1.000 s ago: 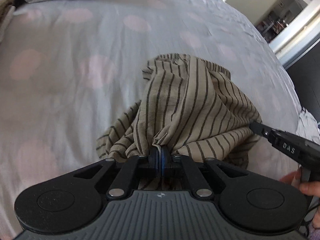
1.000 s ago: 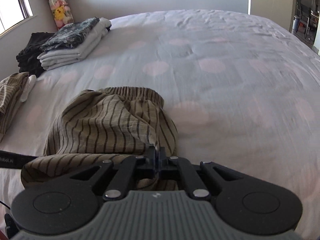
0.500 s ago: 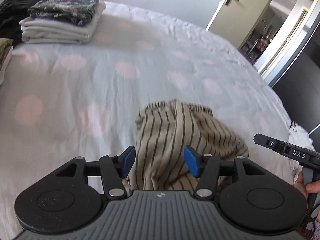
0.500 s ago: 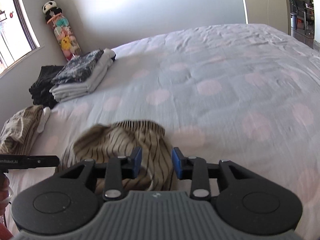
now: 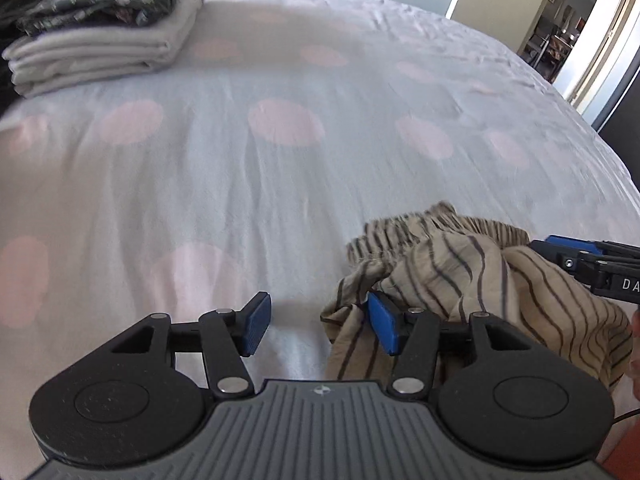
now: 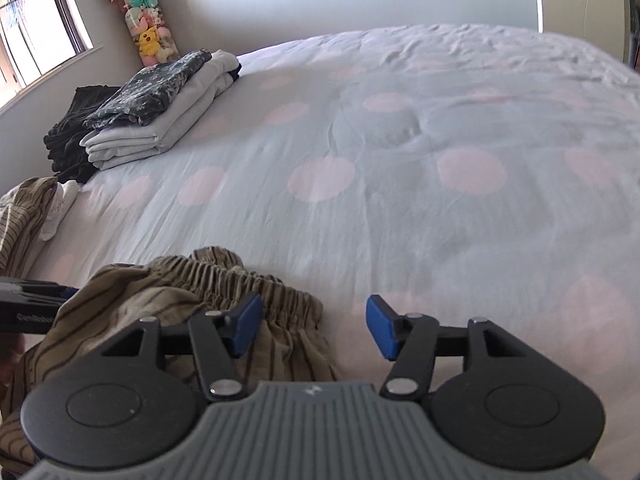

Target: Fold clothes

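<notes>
A tan garment with dark stripes [image 5: 480,280] lies crumpled on the bed near its front edge, its gathered waistband on the far side. My left gripper [image 5: 318,326] is open and empty, with the garment beside and behind its right finger. My right gripper [image 6: 314,326] is open and empty, with the same garment [image 6: 180,296] under and left of its left finger. Each gripper shows at the edge of the other's view: the right one [image 5: 592,264] and the left one [image 6: 28,304].
The bed [image 6: 400,160] has a pale cover with pink dots. A stack of folded clothes [image 6: 160,104] sits at the far left, with a dark pile [image 6: 68,140] beside it. Another striped garment [image 6: 20,216] lies at the left edge. A doorway [image 5: 560,28] is at the far right.
Both grippers were shut on the striped garment a second ago. They opened, let it drop onto the bed, and have moved apart to either side of it.
</notes>
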Action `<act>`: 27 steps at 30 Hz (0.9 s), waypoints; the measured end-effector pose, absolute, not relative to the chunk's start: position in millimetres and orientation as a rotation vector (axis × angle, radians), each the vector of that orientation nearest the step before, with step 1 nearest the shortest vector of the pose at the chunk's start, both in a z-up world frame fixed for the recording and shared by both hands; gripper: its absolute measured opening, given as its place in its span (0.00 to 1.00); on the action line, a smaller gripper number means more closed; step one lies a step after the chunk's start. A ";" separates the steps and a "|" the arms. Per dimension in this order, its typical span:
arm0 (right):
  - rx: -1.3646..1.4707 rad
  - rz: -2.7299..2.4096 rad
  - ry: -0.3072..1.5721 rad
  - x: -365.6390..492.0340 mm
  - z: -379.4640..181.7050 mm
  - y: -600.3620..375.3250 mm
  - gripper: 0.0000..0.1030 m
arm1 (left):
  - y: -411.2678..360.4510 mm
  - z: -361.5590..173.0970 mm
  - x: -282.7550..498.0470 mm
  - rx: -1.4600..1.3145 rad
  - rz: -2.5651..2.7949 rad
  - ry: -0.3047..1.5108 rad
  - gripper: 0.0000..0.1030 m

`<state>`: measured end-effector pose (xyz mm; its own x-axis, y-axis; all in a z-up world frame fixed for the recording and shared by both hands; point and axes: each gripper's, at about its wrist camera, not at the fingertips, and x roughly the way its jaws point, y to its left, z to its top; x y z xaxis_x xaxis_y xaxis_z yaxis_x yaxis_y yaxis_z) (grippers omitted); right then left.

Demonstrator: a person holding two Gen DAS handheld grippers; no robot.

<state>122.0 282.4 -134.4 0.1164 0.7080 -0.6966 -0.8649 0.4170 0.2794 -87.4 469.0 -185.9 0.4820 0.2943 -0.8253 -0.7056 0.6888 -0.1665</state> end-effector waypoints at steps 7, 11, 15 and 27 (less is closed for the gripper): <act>-0.193 1.232 0.942 113.8 -152.5 289.9 0.48 | 455.5 -185.6 -72.6 -0.469 0.610 0.870 0.64; -0.143 1.223 0.949 115.4 -148.7 282.6 0.21 | 450.8 -183.8 -69.0 -0.489 0.575 0.846 0.49; -0.121 1.202 0.863 111.4 -131.3 270.6 0.17 | 441.7 -179.0 -67.9 -0.508 0.543 0.800 0.12; -0.259 1.196 0.536 70.7 -58.5 267.9 0.15 | 423.3 -100.5 -109.9 -0.402 0.768 0.526 0.04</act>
